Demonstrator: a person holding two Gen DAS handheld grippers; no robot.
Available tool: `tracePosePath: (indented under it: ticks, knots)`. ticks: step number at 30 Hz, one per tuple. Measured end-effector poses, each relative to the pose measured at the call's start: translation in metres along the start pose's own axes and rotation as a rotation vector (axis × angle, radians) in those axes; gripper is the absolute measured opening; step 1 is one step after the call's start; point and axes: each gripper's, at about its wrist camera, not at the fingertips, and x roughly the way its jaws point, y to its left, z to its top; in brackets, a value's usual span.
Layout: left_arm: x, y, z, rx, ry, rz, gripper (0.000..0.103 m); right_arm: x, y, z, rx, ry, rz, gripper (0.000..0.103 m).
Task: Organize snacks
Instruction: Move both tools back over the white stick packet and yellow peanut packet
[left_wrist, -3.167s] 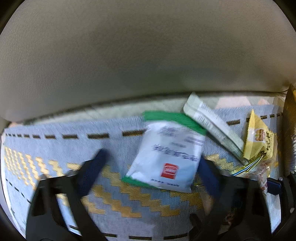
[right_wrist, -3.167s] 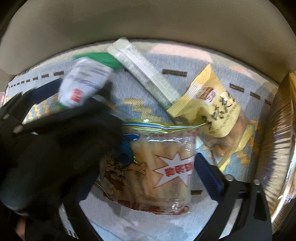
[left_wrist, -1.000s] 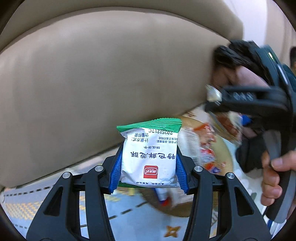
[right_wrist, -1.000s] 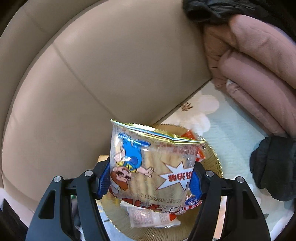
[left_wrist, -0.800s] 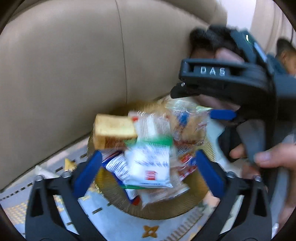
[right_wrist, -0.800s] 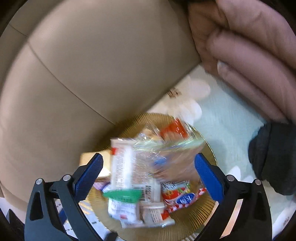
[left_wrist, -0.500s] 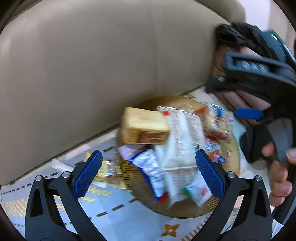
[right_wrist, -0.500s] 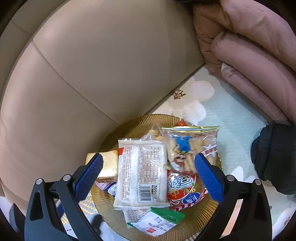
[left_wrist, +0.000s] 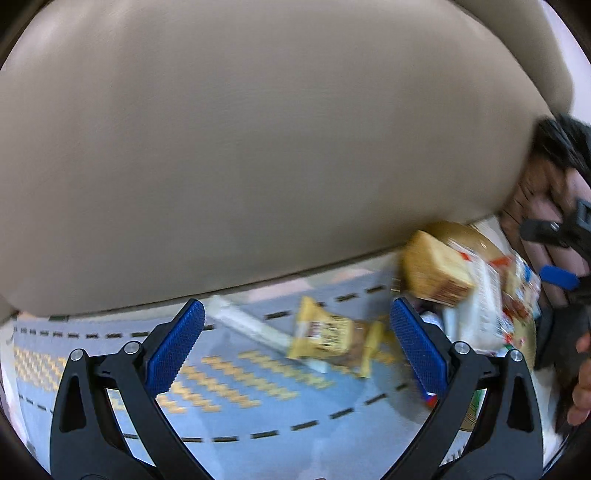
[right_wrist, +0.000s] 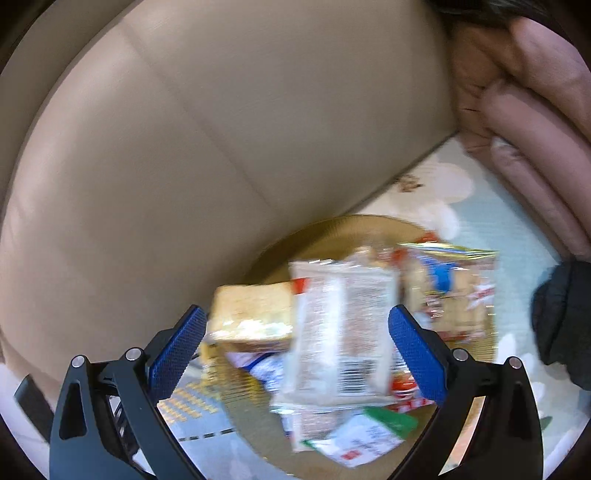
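A yellow crinkly snack packet (left_wrist: 334, 338) lies on the blue woven mat with yellow zigzags (left_wrist: 236, 391), partly over a long pale stick-shaped sachet (left_wrist: 247, 325); both sit just short of the round gold ribbed plate (right_wrist: 280, 258), which already carries a heap of wrappers. Among that heap are a tan cracker block (right_wrist: 251, 314), a white barcode-printed packet (right_wrist: 343, 332), a clear cartoon-printed bag of biscuit sticks (right_wrist: 454, 288) and a green-edged white pouch (right_wrist: 365, 435).

The yellow packet looks light, soft and slippery (foil film, judging by the sheen), likely with brittle contents, so a pinch across its crimped end seam or flat middle seems safest. The thin sachet should be taken at mid-length.

The left claw (left_wrist: 295, 350) hangs above the mat with its blue pads spread wide, gripping nothing. The right claw (right_wrist: 295, 354) hovers over the plate, likewise spread wide and empty. Behind everything rises a beige leather sofa back (left_wrist: 258, 147), and a pink quilted garment (right_wrist: 535, 110) lies off to the right.
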Motion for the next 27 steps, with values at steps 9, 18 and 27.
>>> tracePosePath:
  ticks: [9,18,27]
  knots:
    - [0.023,0.063,-0.008,-0.177,0.039,0.037,0.1,0.012,0.057,-0.015,-0.143,0.041,0.002,0.098]
    - [0.078,0.073,-0.029,-0.26,0.134,0.009,0.1,0.028,0.073,-0.026,-0.189,0.086,-0.009,0.098]
    - [0.117,0.038,-0.048,-0.119,0.139,0.115,0.1,0.033,0.073,-0.029,-0.189,0.098,-0.017,0.098]
